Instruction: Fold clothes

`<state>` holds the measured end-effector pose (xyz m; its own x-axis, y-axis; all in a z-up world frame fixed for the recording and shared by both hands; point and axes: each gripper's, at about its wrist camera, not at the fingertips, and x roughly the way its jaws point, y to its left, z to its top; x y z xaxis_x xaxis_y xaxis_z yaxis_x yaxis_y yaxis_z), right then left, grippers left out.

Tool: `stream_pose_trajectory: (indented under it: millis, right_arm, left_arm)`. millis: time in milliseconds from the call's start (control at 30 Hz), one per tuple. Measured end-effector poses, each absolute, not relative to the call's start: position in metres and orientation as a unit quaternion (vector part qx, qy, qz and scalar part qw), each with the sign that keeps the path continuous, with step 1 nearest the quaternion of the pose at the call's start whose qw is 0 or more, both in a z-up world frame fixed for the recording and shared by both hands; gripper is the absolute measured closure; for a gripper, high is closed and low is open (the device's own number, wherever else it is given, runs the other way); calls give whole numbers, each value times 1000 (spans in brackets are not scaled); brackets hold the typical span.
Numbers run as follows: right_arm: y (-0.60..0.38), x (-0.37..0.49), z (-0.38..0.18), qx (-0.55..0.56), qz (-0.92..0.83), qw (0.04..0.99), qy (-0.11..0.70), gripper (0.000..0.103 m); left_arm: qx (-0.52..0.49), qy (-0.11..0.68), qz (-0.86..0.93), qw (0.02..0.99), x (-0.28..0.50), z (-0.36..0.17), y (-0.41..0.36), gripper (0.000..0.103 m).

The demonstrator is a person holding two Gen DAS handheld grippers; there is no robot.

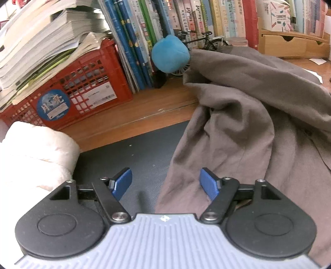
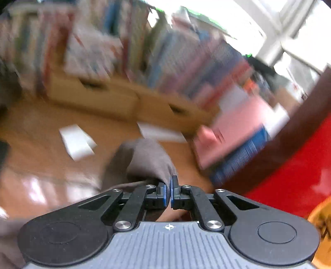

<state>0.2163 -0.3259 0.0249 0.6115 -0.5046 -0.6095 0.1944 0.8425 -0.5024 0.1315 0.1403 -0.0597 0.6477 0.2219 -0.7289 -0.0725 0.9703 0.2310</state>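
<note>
Right gripper point(image 2: 170, 193) pinches a corner of the grey garment point(image 1: 248, 115) as folding gets under way on a cluttered desk point(image 1: 132, 115).

The garment lies rumpled over the dark mat point(image 1: 128, 157) and the desk, below a row of books point(image 1: 186, 18) and right of a red crate point(image 1: 82, 82). The right jaws are clamped nearly closed on a fold of the cloth, that view blurred. The left gripper point(image 1: 166, 184) stands wide, empty, one pad against the cloth edge, the other over bare mat. The step in hand appears to be spreading the garment flat; next, the left likely needs its own grip on an opposite edge.
</note>
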Motion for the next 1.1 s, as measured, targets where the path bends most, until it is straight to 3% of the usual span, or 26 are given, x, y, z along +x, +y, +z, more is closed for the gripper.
stream_pose_trajectory:
  millis: [33, 67, 100, 133, 167, 200, 267, 367, 400, 467, 633, 833, 867, 900, 967, 1033, 1067, 1100]
  right_arm:
    - [-328, 212, 21, -198, -207, 872, 396, 91]
    - [-330, 207, 18, -198, -214, 870, 398, 80]
    - [-329, 200, 21, -196, -213, 875, 388, 64]
    - [-325, 191, 28, -191, -207, 887, 366, 55]
    - [-317, 182, 37, -185, -195, 901, 340, 35]
    - [-303, 174, 49, -180, -169, 917, 314, 27]
    - [-264, 159, 68, -184, -82, 943, 264, 23]
    - [-198, 137, 86, -200, 85, 962, 166, 14]
    - [-176, 135, 86, -198, 153, 957, 149, 4]
    - [-135, 140, 78, -203, 240, 938, 147, 2]
    - [-70, 171, 34, -212, 259, 924, 185, 7]
    - [-54, 214, -2, -193, 255, 918, 235, 18]
    - [-55, 218, -6, -185, 251, 918, 245, 33]
    - [-57, 222, -10, -175, 242, 920, 256, 62]
    - [-68, 226, -14, -146, 219, 925, 275, 99]
    - [-81, 226, -16, -130, 197, 930, 281, 99]
    - [-88, 224, -15, -130, 187, 934, 276, 99]
    - [-96, 222, -14, -129, 177, 937, 272, 99]
  left_arm:
    - [91, 411, 84, 903, 129, -57, 141, 28]
    - [93, 408, 86, 904, 125, -54, 143, 28]
    - [97, 403, 90, 905, 120, -50, 144, 28]
    - [100, 399, 94, 907, 116, -46, 146, 27]
    - [101, 394, 97, 908, 111, -42, 148, 27]
    - [101, 389, 99, 910, 107, -38, 151, 27]
    - [82, 380, 91, 917, 101, -28, 159, 25]
    - [35, 373, 52, 926, 101, -18, 172, 8]
    - [21, 372, 37, 927, 104, -18, 176, 5]
    - [6, 380, 25, 925, 118, -21, 178, 4]
    - [27, 393, 74, 916, 159, -33, 180, 4]
    - [12, 440, 7, 898, 198, -55, 169, 4]
    - [24, 449, 10, 893, 203, -61, 164, 4]
    - [32, 454, 11, 891, 206, -65, 160, 4]
    - [27, 444, -2, 896, 205, -68, 156, 12]
    - [-1, 443, -31, 896, 204, -65, 157, 50]
    - [-9, 442, -36, 896, 203, -62, 156, 63]
    - [-11, 445, -35, 895, 204, -60, 156, 101]
